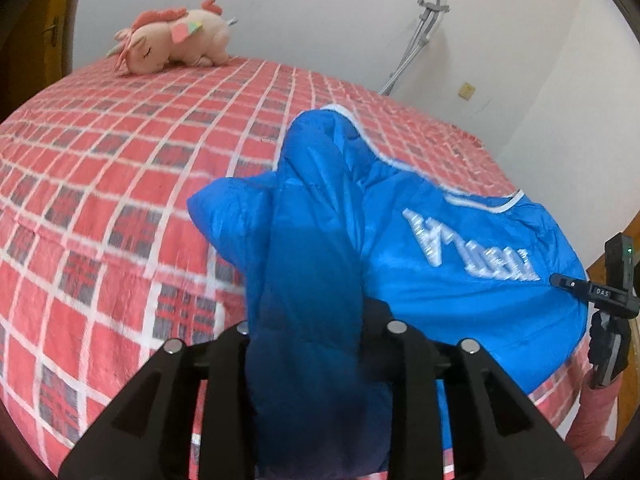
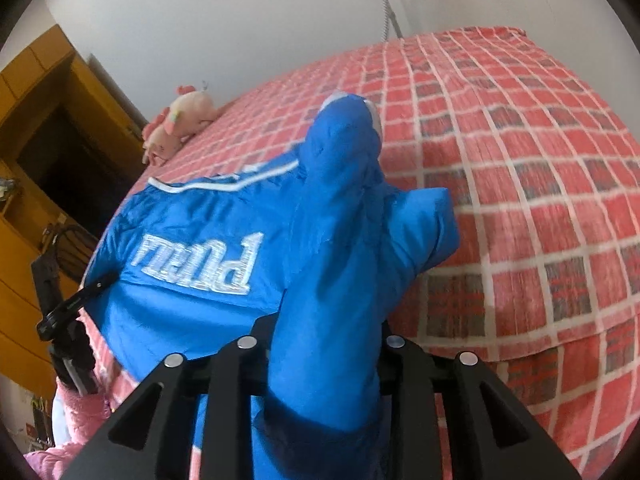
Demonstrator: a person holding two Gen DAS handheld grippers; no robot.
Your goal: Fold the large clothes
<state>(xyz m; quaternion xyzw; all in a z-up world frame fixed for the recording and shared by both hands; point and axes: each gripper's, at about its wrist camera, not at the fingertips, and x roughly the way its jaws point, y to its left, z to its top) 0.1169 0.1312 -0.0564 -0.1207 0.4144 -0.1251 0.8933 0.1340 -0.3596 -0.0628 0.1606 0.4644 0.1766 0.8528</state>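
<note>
A blue padded jacket [image 1: 480, 280] with white lettering and white piping lies on the bed near its front edge. One blue sleeve [image 1: 312, 220] runs up between the fingers of my left gripper [image 1: 320, 328] and lies forward across the jacket. A dark gap shows beside the cloth, so the jaws stand loosely open around it. In the right wrist view the jacket [image 2: 180, 300] lies to the left. The other sleeve [image 2: 340, 200] passes the same way through my right gripper [image 2: 320, 340], also loose. Both sets of fingertips are hidden by cloth.
The bed [image 1: 100, 200] has a red checked cover. A pink plush toy [image 1: 176, 40] lies at its far side. Grey crutches [image 1: 420, 40] lean on the white wall. A wooden wardrobe [image 2: 40, 120] stands to the left. A pink sleeve [image 2: 76, 412] shows at the bed's front.
</note>
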